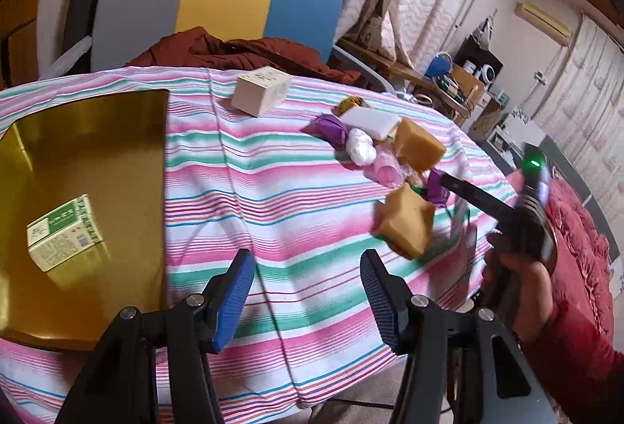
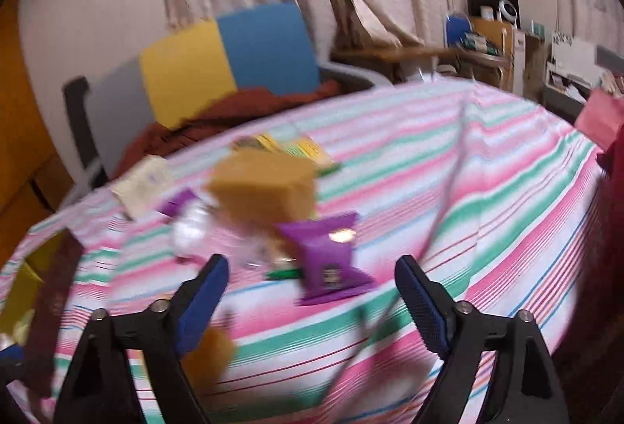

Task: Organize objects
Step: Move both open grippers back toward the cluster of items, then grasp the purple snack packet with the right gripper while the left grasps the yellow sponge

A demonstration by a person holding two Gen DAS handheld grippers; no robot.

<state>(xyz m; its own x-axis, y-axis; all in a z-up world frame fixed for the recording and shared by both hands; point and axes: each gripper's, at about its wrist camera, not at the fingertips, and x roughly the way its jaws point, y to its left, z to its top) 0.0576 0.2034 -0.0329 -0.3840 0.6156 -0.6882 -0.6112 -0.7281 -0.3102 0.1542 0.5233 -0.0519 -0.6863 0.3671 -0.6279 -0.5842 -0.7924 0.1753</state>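
Reaching with spread, empty right tongs [image 2: 312, 287] toward the purple packet [image 2: 327, 260] in the worktop [image 1: 273, 198] pile risks knocking the sponges [image 1: 407, 221] aside, while the left tongs [image 1: 308, 291], also spread, hang beside the gold tray [image 1: 117, 120].

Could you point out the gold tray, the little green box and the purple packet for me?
gold tray [image 1: 97, 135]: left wrist view, bare floor.
green box [image 1: 64, 233]: left wrist view, top face.
purple packet [image 2: 327, 256]: right wrist view, front middle.
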